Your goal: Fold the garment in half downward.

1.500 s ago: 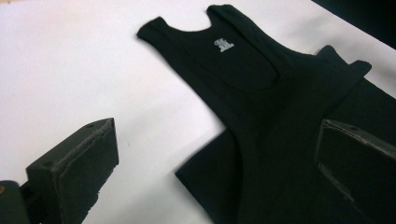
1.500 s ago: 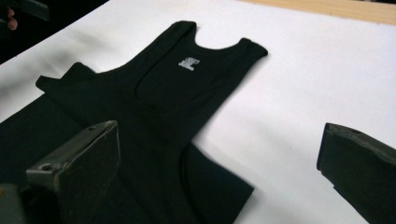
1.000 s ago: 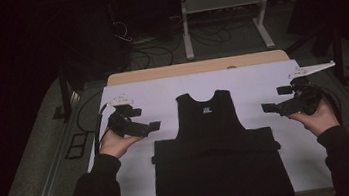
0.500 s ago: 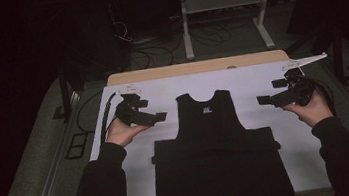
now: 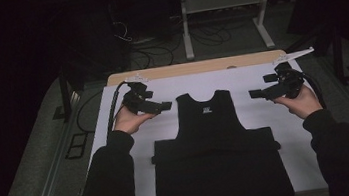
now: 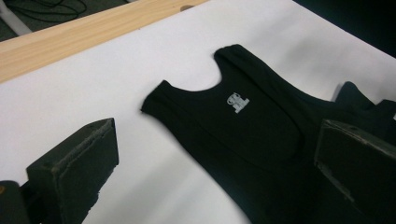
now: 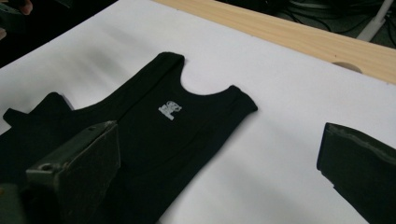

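My bench [image 5: 265,112] wears a white sheet, leaving a bare wooden strip [image 5: 194,68] along its far edge. Beyond that edge, cables [image 5: 156,45] tangle on the floor beside a white metal stand [image 5: 221,6].

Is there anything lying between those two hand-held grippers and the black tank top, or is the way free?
Nothing visible stands in the way. The left gripper and right gripper hover with open fingers on either side of the black tank top, near its shoulder straps. Between each and the garment there is just the bare white table cover.
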### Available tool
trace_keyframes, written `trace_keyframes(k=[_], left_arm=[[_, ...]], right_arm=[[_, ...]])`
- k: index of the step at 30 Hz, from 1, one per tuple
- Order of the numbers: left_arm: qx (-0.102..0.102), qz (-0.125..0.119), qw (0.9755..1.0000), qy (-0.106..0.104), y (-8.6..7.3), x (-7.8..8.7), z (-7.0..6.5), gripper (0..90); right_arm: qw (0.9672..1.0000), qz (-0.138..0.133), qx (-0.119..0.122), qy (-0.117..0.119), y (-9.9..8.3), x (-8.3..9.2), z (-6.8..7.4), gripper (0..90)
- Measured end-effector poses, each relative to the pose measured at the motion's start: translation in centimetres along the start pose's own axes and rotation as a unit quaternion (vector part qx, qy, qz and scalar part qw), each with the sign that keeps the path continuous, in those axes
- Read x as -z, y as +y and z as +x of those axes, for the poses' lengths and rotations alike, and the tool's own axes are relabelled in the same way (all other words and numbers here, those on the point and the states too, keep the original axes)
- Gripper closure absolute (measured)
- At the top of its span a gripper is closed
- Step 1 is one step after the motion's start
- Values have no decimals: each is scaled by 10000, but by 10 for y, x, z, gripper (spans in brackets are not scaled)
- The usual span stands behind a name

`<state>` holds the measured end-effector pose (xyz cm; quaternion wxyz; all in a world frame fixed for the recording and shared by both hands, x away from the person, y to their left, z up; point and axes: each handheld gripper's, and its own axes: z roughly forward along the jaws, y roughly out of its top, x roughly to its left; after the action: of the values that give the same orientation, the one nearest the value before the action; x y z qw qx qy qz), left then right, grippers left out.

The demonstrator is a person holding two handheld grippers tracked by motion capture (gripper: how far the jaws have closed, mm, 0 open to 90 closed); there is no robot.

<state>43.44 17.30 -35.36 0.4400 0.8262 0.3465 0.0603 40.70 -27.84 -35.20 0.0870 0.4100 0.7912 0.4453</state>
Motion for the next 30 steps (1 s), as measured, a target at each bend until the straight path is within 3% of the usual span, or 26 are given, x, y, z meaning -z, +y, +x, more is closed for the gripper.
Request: trace_keyframes(k=[9, 13, 22, 30], left_arm=[[210, -172, 9996, 73, 3, -6, 11, 0], [236, -134, 9996, 101, 2, -12, 14, 0], [461, 122, 9988, 118, -8, -43, 26, 0], [626, 61, 9979, 131, -14, -65, 32, 0]], right_arm=[[10000, 58, -72, -4, 5, -19, -12, 0], [9998, 114, -134, -24, 6, -28, -15, 0], [9997, 45, -230, -103, 8, -48, -20, 0], [9991, 266, -330, -96, -1, -74, -25, 0]])
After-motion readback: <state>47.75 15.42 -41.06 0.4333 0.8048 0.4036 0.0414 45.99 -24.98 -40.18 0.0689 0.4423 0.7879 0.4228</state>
